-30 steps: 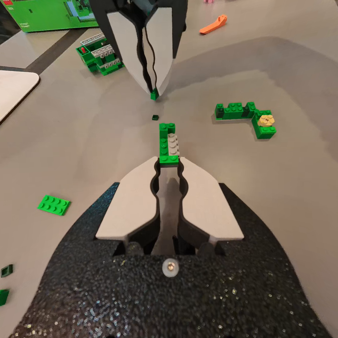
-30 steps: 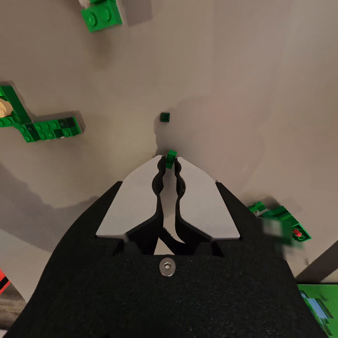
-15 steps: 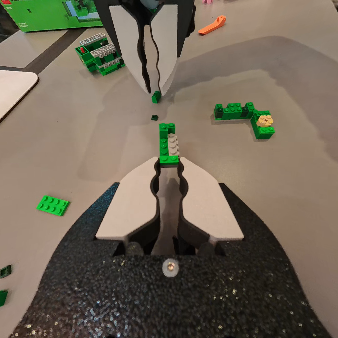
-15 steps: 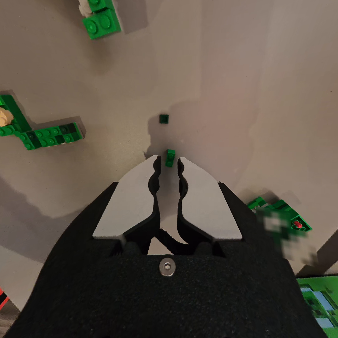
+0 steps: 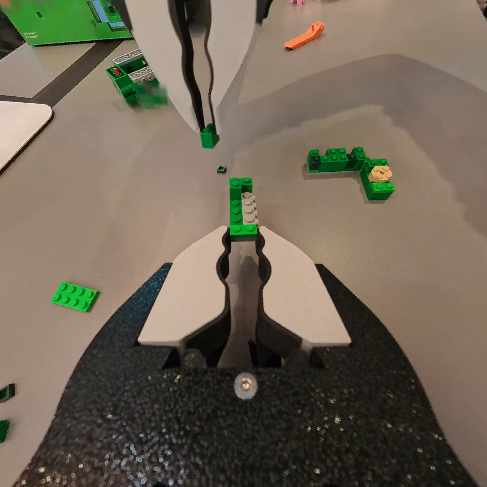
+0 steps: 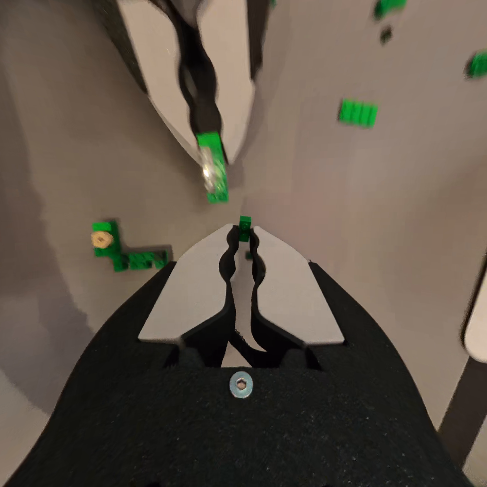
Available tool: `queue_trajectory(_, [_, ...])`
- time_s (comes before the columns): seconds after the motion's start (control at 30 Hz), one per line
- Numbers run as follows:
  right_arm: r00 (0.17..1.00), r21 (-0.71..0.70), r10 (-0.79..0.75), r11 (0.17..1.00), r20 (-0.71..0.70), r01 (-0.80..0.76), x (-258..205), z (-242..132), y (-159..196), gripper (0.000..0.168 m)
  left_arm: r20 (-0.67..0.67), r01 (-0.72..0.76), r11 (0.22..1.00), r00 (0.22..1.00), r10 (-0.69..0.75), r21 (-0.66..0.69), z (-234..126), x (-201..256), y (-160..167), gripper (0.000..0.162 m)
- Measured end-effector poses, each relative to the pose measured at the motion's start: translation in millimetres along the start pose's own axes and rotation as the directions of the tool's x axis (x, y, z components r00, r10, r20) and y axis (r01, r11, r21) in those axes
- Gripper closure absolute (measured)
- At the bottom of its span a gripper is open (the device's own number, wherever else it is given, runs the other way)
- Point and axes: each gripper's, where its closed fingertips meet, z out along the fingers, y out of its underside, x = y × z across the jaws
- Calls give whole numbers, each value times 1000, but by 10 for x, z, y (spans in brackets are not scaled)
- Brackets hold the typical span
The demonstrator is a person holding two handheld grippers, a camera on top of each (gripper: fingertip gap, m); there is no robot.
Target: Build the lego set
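Observation:
My left gripper is shut on the near end of a green and grey brick strip and holds it pointing forward. The same strip and the left gripper show at the top of the right wrist view. My right gripper is shut on a small green brick, lifted off the table. In the left wrist view the right gripper hangs just beyond the strip with the small brick at its tips. A tiny dark green piece lies on the table between them.
An L-shaped green assembly with a tan round stud lies to the right. A green flat plate lies left. A boxy green build, a green set box, an orange brick separator and a white board are farther off. Across from one pair of fingers to the other is roughly 7 centimeters. About 7 centimeters separates my right fingertips from the tiny dark green piece.
My right gripper let the small green brick down, opened, then shut on it again and lifted it toward the strip. My left gripper has kept its hold and stayed still.

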Motion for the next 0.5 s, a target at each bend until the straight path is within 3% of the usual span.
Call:
queue_trajectory(0.07, [996,50,-84,995,27,83,-124,8,-228,161,-1,2,1000,1000,-2,3,-3,0,-5,145])
queue_trajectory(0.2, [981,4,-194,981,5,194,-188,128,-357,161,-6,-1,1000,1000,1,1,-1,8,-1,145])
queue_trajectory(0.5, [980,-42,-197,979,16,198,-189,255,-337,161,-7,8,1000,1000,-8,14,-14,2,-16,145])
